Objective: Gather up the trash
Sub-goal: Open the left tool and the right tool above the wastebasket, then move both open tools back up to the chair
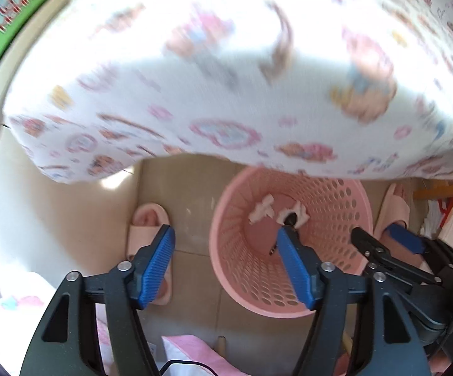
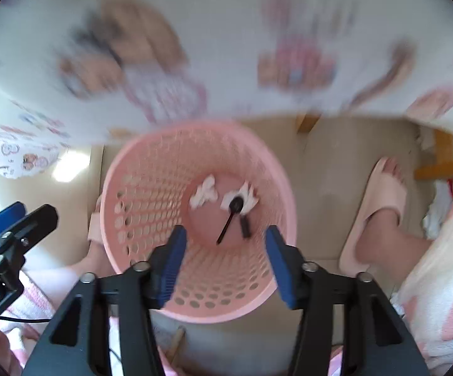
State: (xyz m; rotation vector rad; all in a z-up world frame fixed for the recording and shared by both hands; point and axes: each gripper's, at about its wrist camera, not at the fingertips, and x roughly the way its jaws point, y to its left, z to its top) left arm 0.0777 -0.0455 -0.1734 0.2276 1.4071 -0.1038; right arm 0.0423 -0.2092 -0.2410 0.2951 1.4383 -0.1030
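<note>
A pink perforated waste basket stands on the tiled floor; it also shows in the left wrist view. Inside lie crumpled white tissues, a black plastic spoon and a small dark piece. My right gripper is open and empty, right above the basket's mouth. My left gripper is open and empty, above the basket's left rim and the floor. The right gripper also appears in the left wrist view.
A table with a white cartoon-print cloth overhangs the basket. The person's feet in pink slippers stand on either side of the basket. Wooden furniture legs are at the right.
</note>
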